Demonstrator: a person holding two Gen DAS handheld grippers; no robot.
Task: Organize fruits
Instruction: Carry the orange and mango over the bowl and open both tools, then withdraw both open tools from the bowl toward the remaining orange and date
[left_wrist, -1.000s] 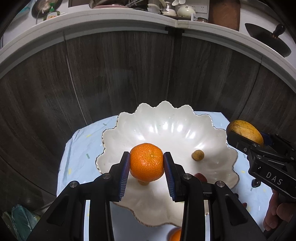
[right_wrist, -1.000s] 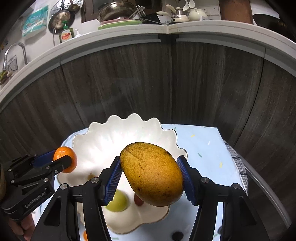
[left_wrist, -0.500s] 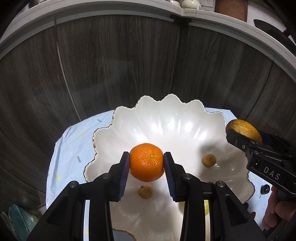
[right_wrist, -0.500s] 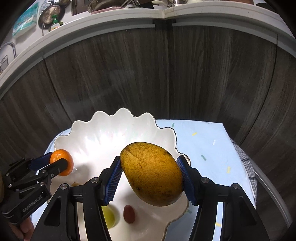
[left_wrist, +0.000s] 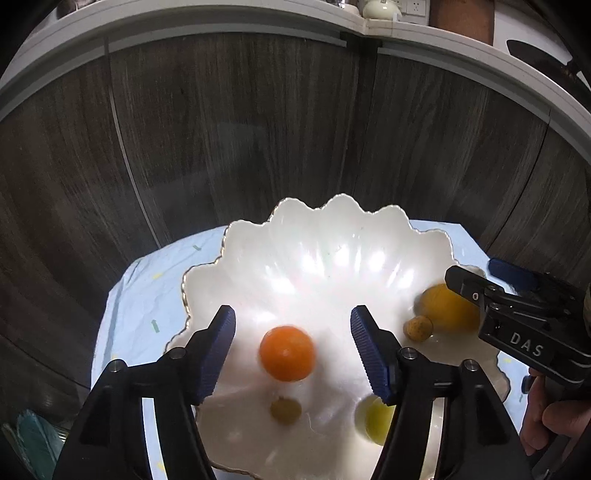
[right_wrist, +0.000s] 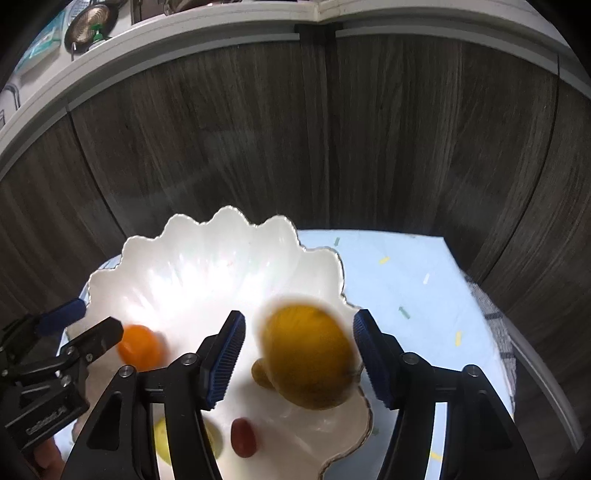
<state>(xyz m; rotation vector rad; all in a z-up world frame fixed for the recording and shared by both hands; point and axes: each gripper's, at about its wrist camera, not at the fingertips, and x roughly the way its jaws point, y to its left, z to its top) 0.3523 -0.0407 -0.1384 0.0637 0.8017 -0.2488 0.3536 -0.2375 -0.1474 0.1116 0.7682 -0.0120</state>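
Both grippers have just let go over the white scalloped bowl (left_wrist: 258, 266). Left gripper (left_wrist: 293, 345): fingers are opening, now wide, no pad on the orange (left_wrist: 286, 352), which a second ago sat clamped between them; it's blurred, dropping or rolling in the bowl's middle. Right gripper (right_wrist: 299, 354): fingers also opening and wide, the mango (right_wrist: 308, 354) freed from the grip it was in, blurred, landing at the bowl's right side against a small brown fruit (right_wrist: 260, 373). Also in the bowl: another small brown fruit (left_wrist: 284, 408), a yellow-green fruit (left_wrist: 376, 419), a red one (right_wrist: 243, 437). Bowl sits on the light-blue cloth (right_wrist: 406, 288) over the worktop. Judgement: these two placements look done; both fruits may still roll before settling. Whether fruit remains outside the bowl can't be told from here.
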